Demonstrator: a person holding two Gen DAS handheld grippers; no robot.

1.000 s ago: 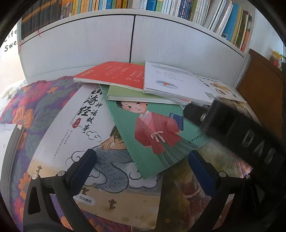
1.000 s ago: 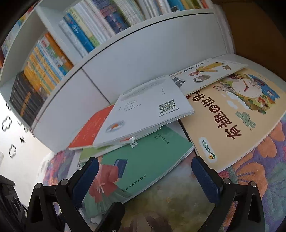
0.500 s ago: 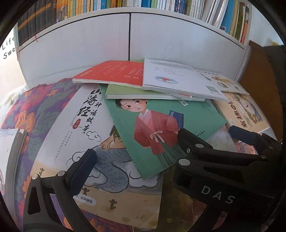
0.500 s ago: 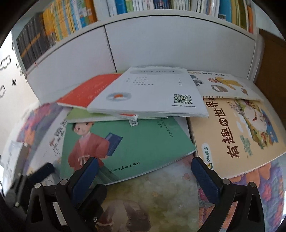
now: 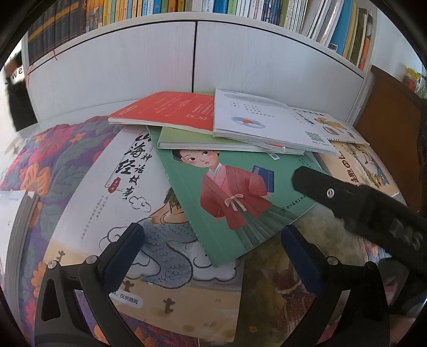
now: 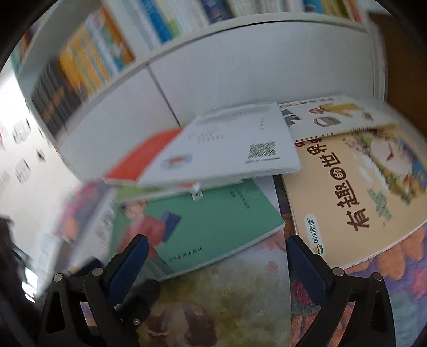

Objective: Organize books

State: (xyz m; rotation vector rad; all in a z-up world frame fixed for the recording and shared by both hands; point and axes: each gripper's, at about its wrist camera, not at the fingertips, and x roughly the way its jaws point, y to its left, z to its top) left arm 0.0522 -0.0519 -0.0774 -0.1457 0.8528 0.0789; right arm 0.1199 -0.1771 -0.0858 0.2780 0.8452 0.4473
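Observation:
Several books lie in a loose overlapping pile on a floral cloth (image 5: 40, 170). A green book with a red-robed figure (image 5: 240, 192) lies over a white mermaid book (image 5: 120, 202) and a dark picture book (image 5: 280, 283). Behind them are a red book (image 5: 165, 109), a pale green book (image 5: 192, 141) and a white booklet (image 5: 267, 125). A yellow book (image 6: 360, 192) lies to the right. My left gripper (image 5: 210, 256) is open just above the green book's near corner. My right gripper (image 6: 217, 261) is wide, its jaws closing; the green book (image 6: 208, 219) lies ahead and the pads press nothing.
A white cabinet (image 5: 194, 58) stands close behind the pile, with a packed bookshelf row (image 5: 186, 8) on top. Brown wooden furniture (image 5: 387, 112) stands at the right. A grey-edged flat thing (image 5: 16, 213) lies at the left. One black finger (image 5: 315, 181) of the right gripper reaches over the green book.
The right gripper has swung and rolled, its view now tilted and blurred; in the left wrist view its finger has moved up over the green book's right side. My left gripper has stayed put.

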